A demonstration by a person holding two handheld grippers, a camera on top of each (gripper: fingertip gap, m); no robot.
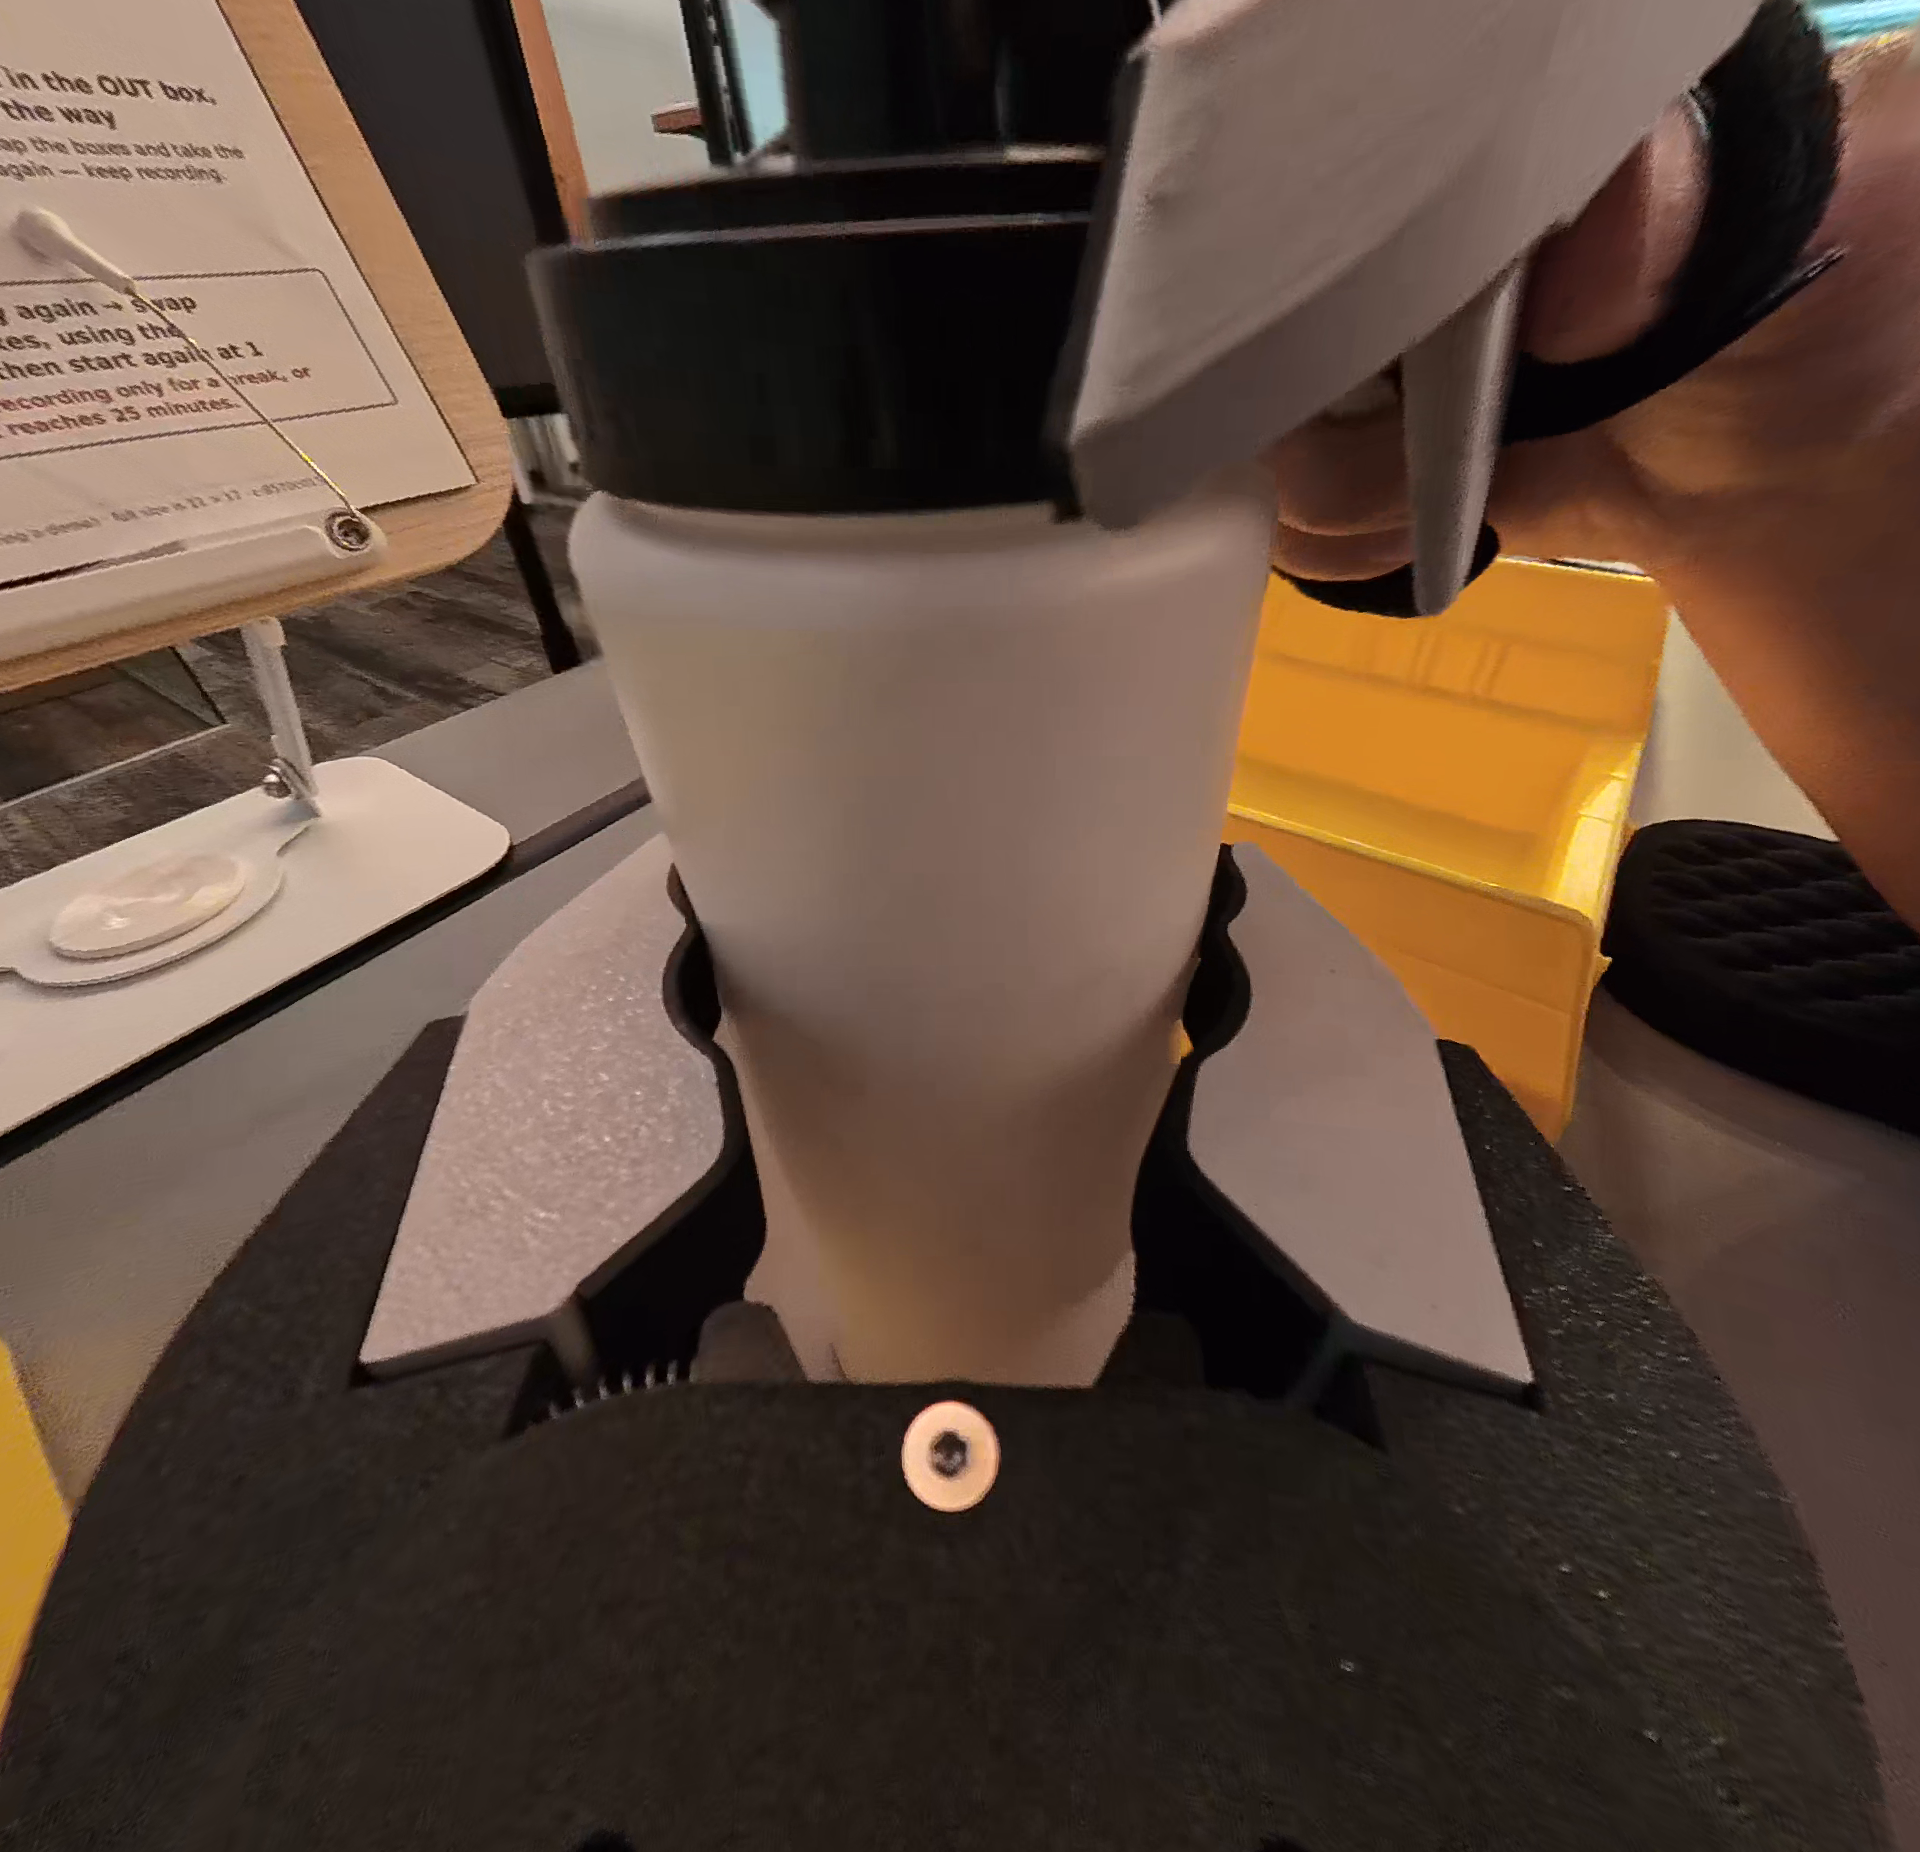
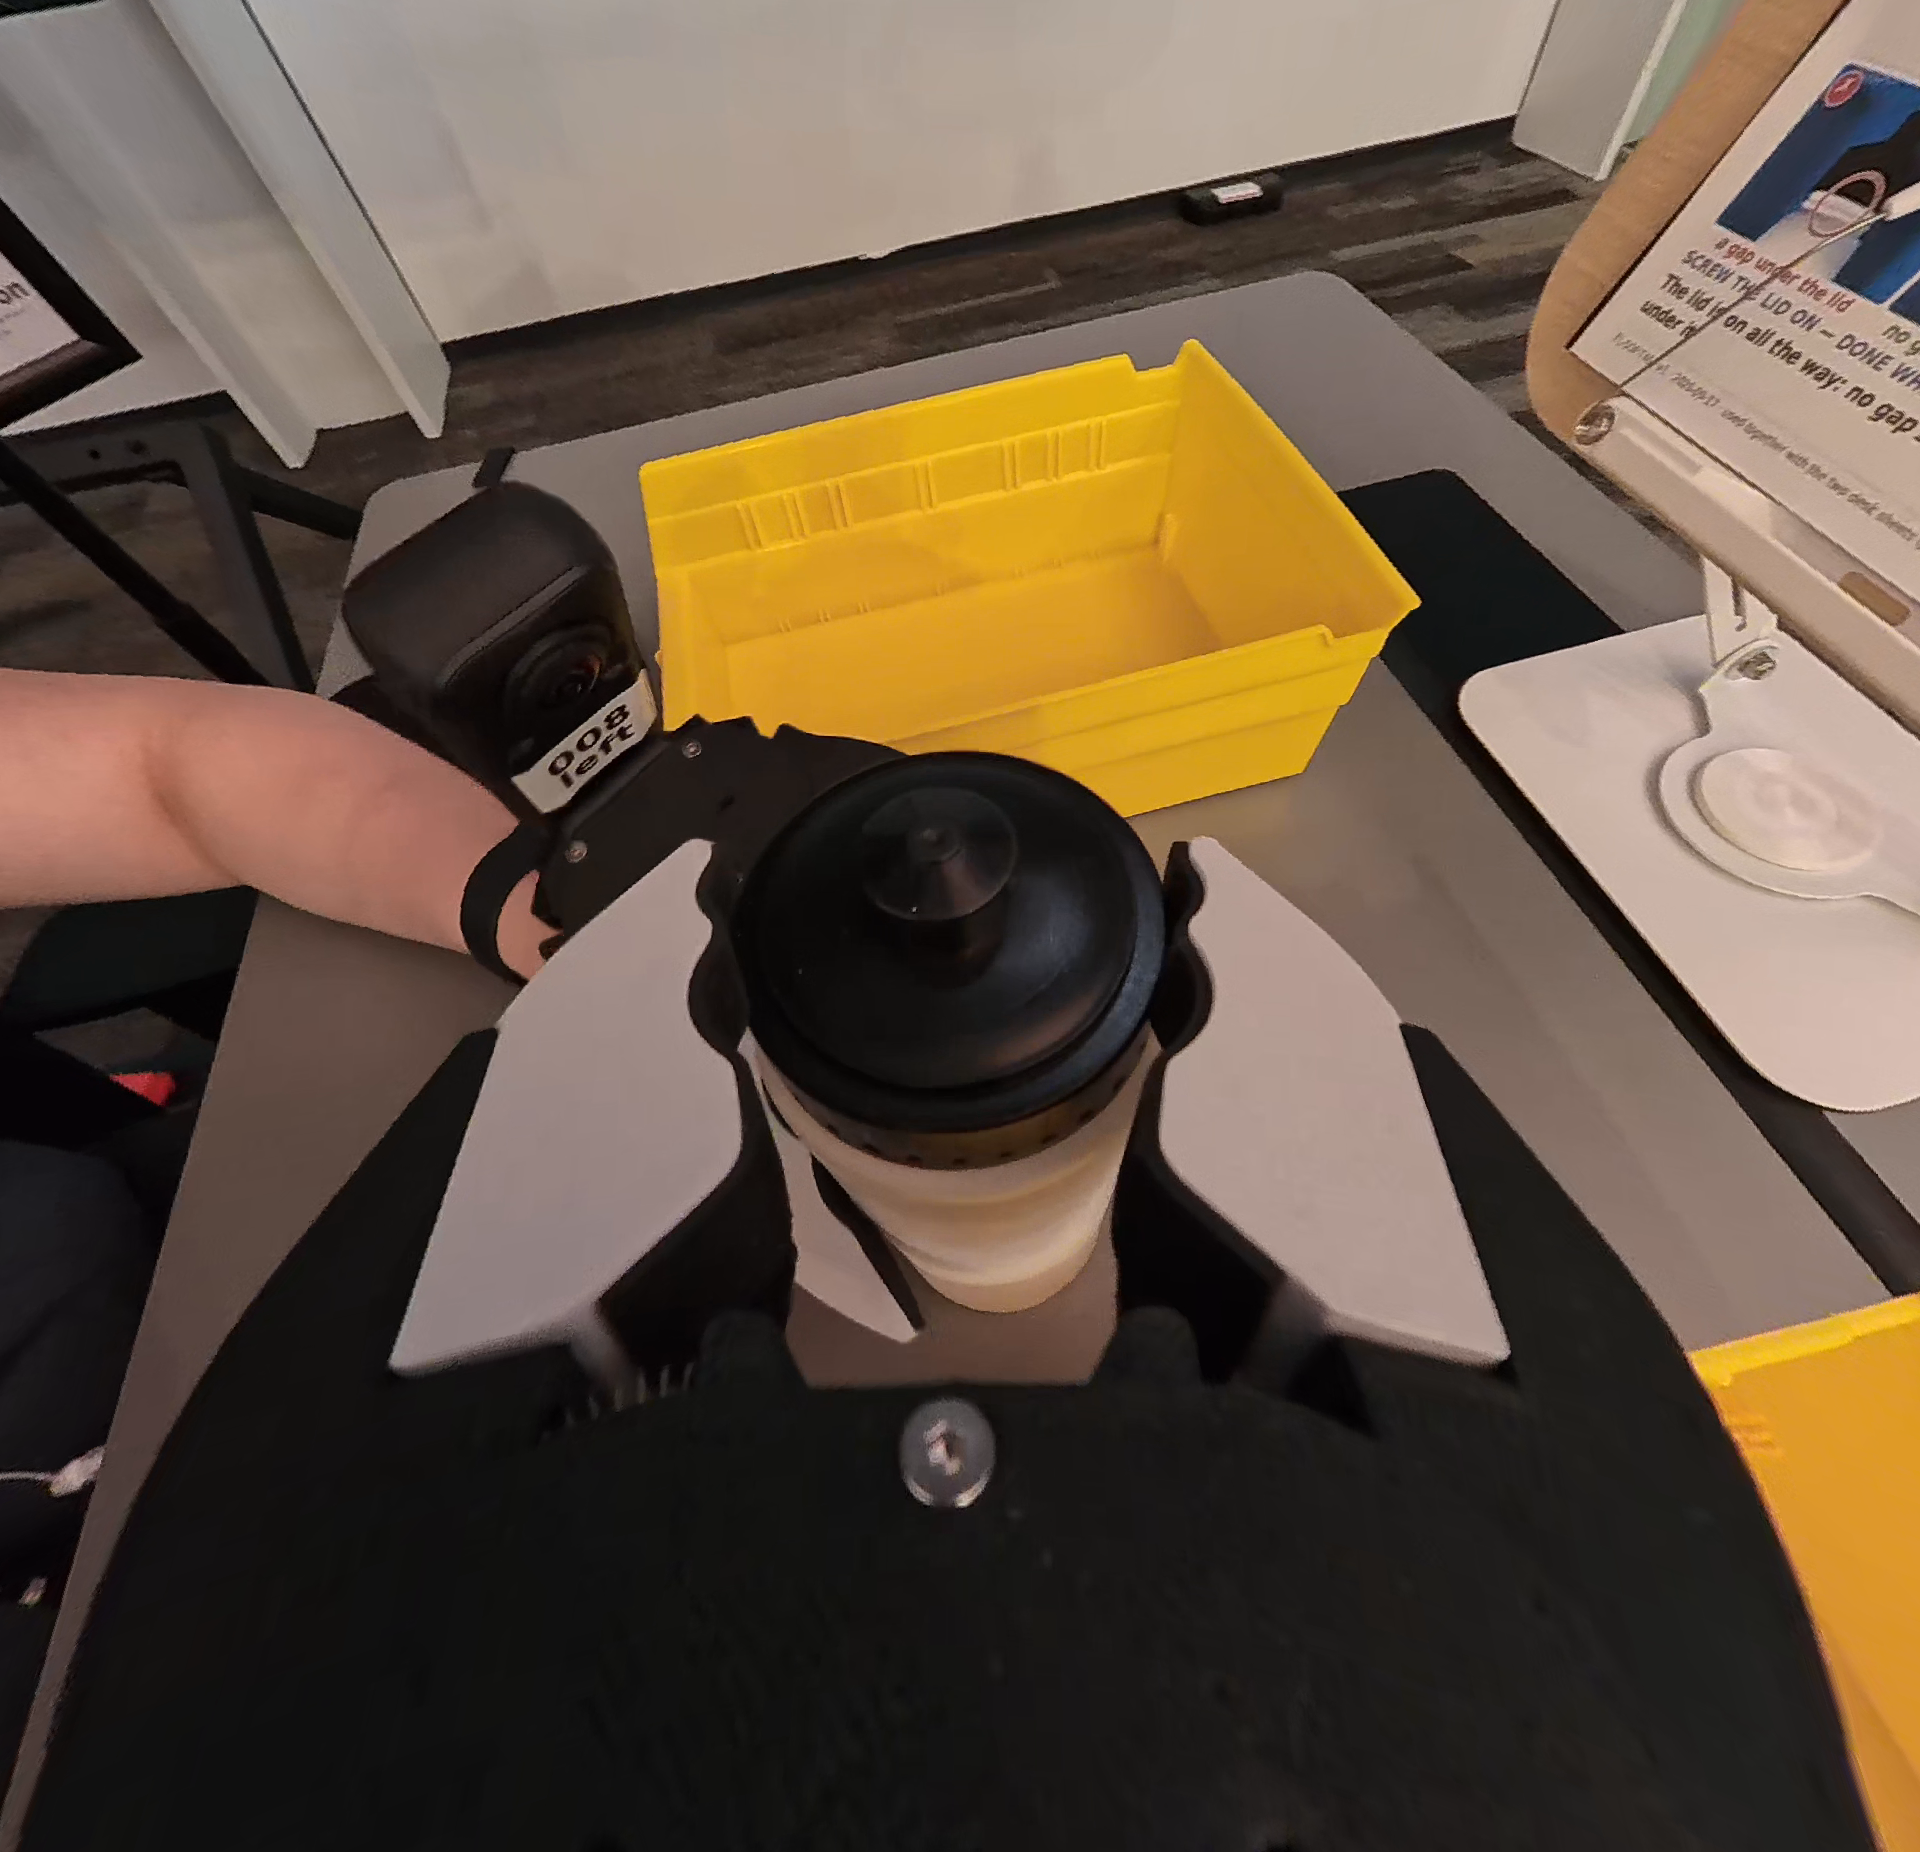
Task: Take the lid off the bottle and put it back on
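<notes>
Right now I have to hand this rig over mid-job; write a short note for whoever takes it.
Left gripper: shut on the white plastic bottle, holding its body upright above the grey table.
Right gripper: closed from above around the black screw lid with a spout.
The lid sits on the bottle; whether it is being loosened or tightened, I cannot tell.
An empty yellow plastic bin stands behind the bottle.
Left to do: check the thread, then finish removing and refitting the lid, or just tightening it.
</notes>
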